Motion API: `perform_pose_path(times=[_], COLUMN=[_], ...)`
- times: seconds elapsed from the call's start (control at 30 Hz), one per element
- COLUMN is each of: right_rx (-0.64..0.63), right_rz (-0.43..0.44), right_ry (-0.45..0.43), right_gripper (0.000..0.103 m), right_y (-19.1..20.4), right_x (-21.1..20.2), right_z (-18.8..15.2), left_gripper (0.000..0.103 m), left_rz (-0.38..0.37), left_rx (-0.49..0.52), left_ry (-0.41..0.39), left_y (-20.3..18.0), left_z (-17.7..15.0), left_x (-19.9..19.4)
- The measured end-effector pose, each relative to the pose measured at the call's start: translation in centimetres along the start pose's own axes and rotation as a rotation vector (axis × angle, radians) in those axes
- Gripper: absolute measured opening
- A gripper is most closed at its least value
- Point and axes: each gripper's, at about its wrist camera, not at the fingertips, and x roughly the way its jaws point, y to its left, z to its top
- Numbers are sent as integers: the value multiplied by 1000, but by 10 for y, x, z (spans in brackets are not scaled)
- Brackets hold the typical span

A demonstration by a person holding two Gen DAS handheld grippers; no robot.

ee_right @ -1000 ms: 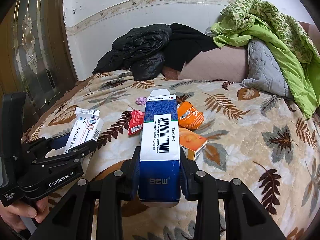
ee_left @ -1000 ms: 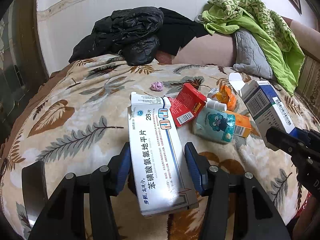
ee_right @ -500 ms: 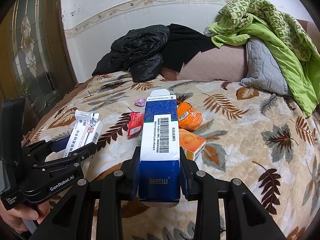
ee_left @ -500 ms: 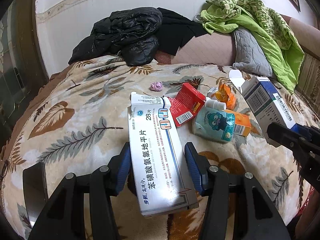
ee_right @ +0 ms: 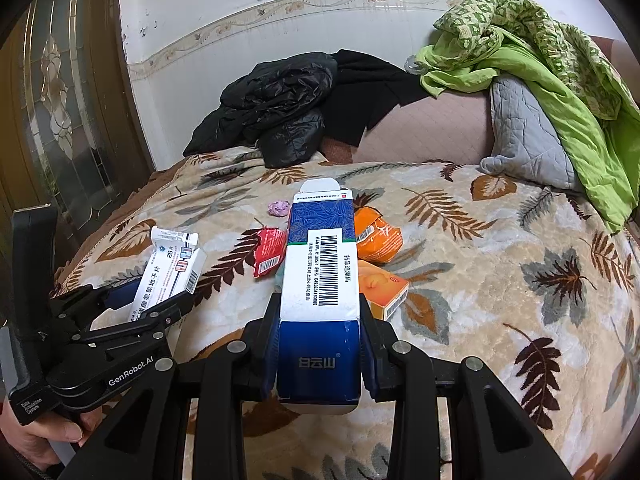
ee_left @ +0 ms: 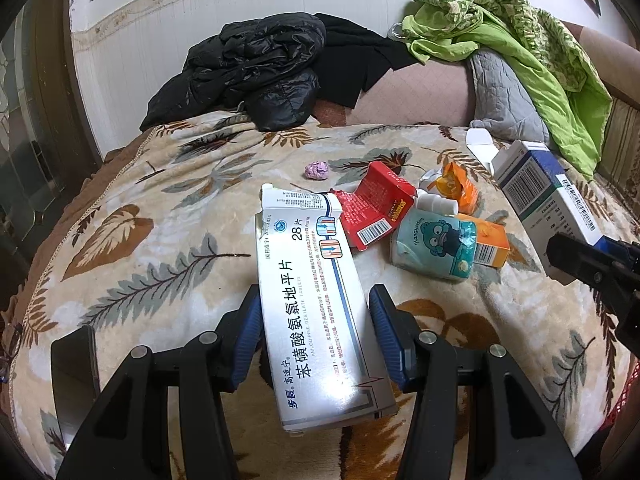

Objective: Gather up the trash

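My left gripper (ee_left: pixel 316 332) is shut on a long white medicine box (ee_left: pixel 308 300), held above the leaf-patterned bedspread (ee_left: pixel 160 248). In the right wrist view, my right gripper (ee_right: pixel 320 352) is shut on a blue and white carton (ee_right: pixel 320 276) with a barcode on top. That carton (ee_left: pixel 548 196) also shows at the right edge of the left wrist view. Lying on the bed between them are a red box (ee_left: pixel 374 210), a teal tissue pack (ee_left: pixel 434 246), an orange box (ee_left: pixel 490 242), an orange wrapper (ee_left: pixel 456 186) and a purple paper ball (ee_left: pixel 317 169).
A black jacket (ee_left: pixel 256 72) is piled at the head of the bed. A green blanket (ee_left: pixel 520 48) is draped over a grey pillow (ee_left: pixel 504 100) at the right. A glazed wooden door (ee_right: pixel 68 92) stands left of the bed. A person's hand (ee_right: pixel 36 436) grips the left gripper's handle.
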Motion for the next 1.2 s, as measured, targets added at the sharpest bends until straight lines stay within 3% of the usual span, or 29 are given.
perform_pose_path(times=[1.2], right_rx=[-19], right_rz=[15], right_ry=[-5], right_gripper=[36], right_y=[4], right_x=[-1], right_z=[0], left_gripper=[52], left_rz=[36], left_rx=[3], left_ry=[-3], left_y=[0], left_z=[-2], left_x=[2])
